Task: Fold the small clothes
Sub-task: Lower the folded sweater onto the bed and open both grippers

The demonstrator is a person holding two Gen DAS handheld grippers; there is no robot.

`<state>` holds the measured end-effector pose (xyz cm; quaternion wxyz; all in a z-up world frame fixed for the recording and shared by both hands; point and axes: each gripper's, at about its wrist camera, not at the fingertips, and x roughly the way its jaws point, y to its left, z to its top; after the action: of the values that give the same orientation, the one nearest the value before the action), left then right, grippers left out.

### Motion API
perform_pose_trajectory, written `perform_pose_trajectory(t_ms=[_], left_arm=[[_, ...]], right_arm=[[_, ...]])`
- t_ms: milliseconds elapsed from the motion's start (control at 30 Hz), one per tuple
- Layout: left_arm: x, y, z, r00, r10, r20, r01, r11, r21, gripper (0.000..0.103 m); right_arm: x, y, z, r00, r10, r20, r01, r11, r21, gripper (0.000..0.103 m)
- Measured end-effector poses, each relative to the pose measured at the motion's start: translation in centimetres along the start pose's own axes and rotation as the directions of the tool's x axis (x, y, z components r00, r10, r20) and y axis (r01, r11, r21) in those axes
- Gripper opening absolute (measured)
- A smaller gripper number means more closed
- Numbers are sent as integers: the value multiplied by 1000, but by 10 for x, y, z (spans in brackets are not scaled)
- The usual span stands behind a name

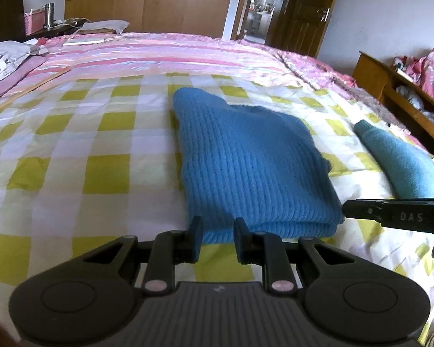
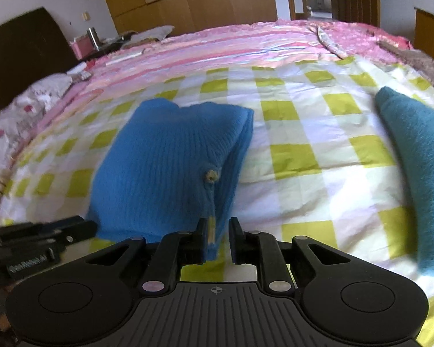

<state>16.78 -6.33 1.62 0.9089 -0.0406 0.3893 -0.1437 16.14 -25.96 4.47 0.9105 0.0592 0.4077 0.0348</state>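
A folded blue knitted sweater (image 1: 251, 162) (image 2: 165, 162) lies flat on the yellow-checked sheet (image 1: 72, 150). My left gripper (image 1: 218, 235) sits at the sweater's near left corner, its narrow jaws closed on the thick folded edge that fills the gap. My right gripper (image 2: 218, 240) is at the near right corner. That corner, with a yellowish label (image 2: 211, 231), rests against the left finger while a gap shows beside the right finger (image 2: 236, 240). A small round button (image 2: 212, 175) shows on the sweater's side.
A teal garment (image 1: 405, 162) (image 2: 419, 167) lies to the right of the sweater. Pink striped bedding (image 1: 173, 55) covers the far half of the bed. A pillow (image 1: 3, 60) lies far left and a wooden shelf (image 1: 390, 86) stands beyond the right edge.
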Motion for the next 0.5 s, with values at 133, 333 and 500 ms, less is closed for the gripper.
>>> perform_pose_trajectory(t_ms=[133,333,500], left_arm=[[-6,0,-1,1000,-3,5,3,1000,1,28],[-11,-3,7,999,0,35,-1,1000,30,28],[-6,-8,22,998,5,63,-8,999,46,28]], right_arm=[[12,-7,-3,997,-51,-51,52,998,21,17],[-8,-3,4,998,-62,18,62,998,3,17],[-9,8,28,993,-56,105,57,998,-6,17]])
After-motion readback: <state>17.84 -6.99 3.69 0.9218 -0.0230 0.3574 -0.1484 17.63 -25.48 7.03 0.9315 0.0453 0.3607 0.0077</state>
